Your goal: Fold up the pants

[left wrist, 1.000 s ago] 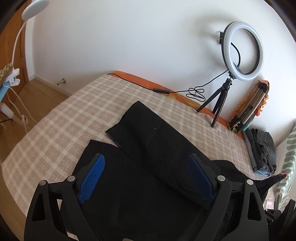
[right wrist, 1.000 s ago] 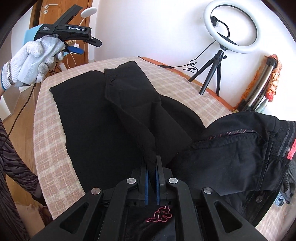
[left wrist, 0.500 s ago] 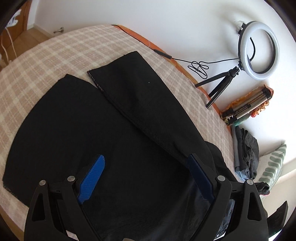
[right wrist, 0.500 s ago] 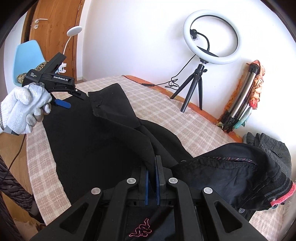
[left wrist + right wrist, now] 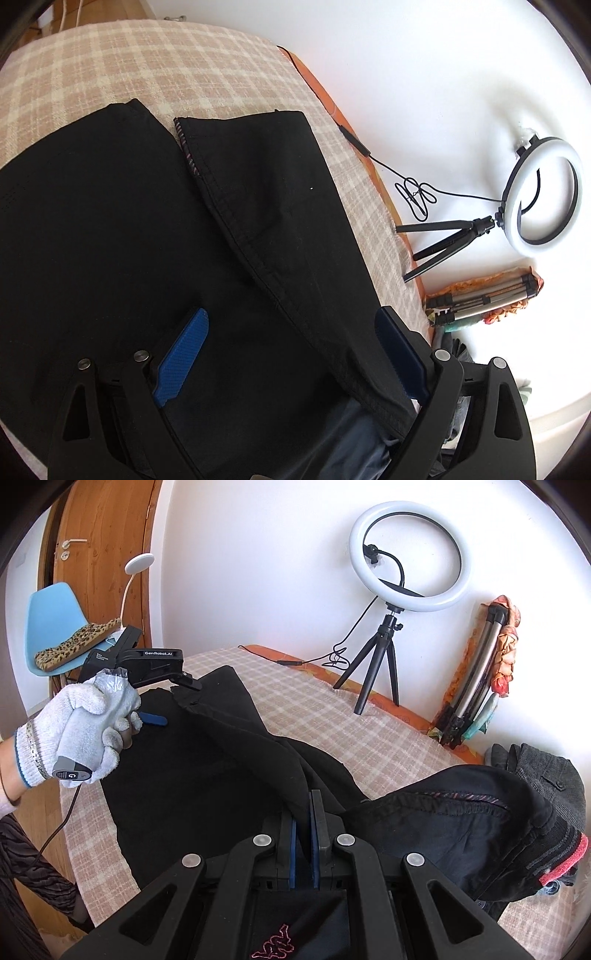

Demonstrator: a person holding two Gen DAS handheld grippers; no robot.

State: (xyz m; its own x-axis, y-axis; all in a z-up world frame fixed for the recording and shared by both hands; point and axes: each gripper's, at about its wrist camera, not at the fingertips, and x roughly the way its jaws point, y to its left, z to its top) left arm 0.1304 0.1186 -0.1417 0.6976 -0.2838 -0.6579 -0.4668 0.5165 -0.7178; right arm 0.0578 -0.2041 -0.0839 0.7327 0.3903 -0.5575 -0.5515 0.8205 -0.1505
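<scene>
Black pants lie spread on a checked bed cover, one leg folded over the other, its hem at the far end. My left gripper is open and hovers just above the legs, holding nothing. In the right wrist view the left gripper sits over the upper leg's hem. My right gripper is shut on a fold of the pants near the crotch and lifts it. The waistband bunches at the right.
A ring light on a tripod stands at the bed's far edge, its cable trailing there. Folded tripods lean on the wall. Dark clothes lie at right. A blue chair and wooden door stand at left.
My left gripper has dropped toward the pants and moved in over the upper leg's hem, still open. My right gripper stays shut on the fold and has lifted it a little.
</scene>
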